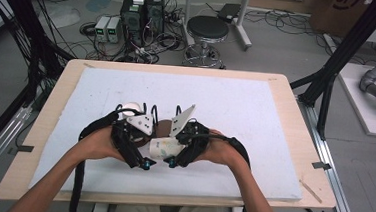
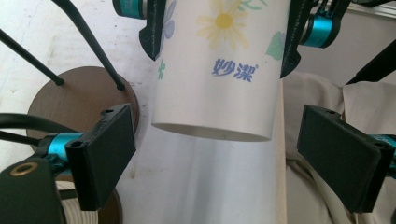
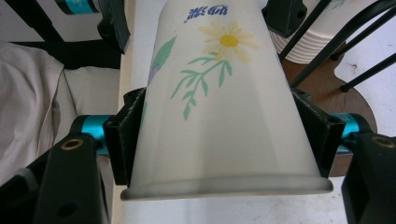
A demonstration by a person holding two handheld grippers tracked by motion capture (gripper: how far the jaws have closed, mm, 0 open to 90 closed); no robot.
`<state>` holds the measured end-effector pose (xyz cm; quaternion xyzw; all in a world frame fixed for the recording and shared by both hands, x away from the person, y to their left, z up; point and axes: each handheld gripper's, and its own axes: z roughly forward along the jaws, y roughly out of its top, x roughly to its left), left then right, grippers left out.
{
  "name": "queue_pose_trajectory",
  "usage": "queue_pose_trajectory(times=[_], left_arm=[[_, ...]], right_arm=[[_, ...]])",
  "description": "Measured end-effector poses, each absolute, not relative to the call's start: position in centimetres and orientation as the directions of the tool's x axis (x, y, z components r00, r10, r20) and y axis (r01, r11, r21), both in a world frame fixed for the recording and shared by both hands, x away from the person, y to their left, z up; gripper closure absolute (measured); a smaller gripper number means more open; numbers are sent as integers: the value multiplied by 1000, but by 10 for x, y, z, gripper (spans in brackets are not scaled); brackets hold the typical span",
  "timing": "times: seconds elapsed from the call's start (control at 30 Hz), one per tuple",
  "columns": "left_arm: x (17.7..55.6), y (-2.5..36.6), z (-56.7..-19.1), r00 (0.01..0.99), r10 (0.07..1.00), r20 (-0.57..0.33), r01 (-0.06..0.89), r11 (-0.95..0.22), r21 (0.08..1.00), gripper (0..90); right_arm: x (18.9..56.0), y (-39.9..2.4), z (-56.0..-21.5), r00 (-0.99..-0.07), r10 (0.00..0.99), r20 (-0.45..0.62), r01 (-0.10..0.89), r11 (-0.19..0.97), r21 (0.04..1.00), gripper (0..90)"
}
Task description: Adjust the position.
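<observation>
A white paper cup [image 1: 164,147] printed with a daisy and blue writing lies on its side between the two grippers, above the near middle of the board. My right gripper [image 3: 222,137] is shut on the paper cup [image 3: 219,93] just behind its rolled rim. The cup's base [image 2: 212,133] points at my left gripper [image 2: 224,158], whose jaws stand wide open short of the base and do not touch it. In the high view the left gripper [image 1: 143,150] and right gripper [image 1: 175,148] face each other closely.
A brown round stand [image 2: 79,93] with black wire rods [image 2: 91,44] sits just beyond the grippers, and a stack of white cups [image 3: 303,46] sits on it. The white board [image 1: 256,111] lies on a wooden table [image 1: 298,144]. A stool [image 1: 207,29] stands past the far edge.
</observation>
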<state>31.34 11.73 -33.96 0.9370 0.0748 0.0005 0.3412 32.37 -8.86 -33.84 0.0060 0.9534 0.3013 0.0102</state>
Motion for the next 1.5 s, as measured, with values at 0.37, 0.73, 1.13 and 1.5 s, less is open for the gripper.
queue_pose_trajectory(times=[0.37,0.73,1.13,1.5], left_arm=[[314,109,-343,991,124,-54,130,-764,633,145],[317,107,-344,993,107,-56,118,-774,622,225],[316,107,-345,996,80,-42,89,-785,613,358],[315,107,-345,995,84,-49,97,-785,612,362]], right_arm=[[323,-89,-338,-1000,9,-13,0,819,574,293],[322,-88,-338,-1000,4,-11,-3,819,574,296],[322,-87,-340,-1000,-3,-15,-11,823,568,300],[322,-87,-341,-1000,-6,-6,-8,821,571,282]])
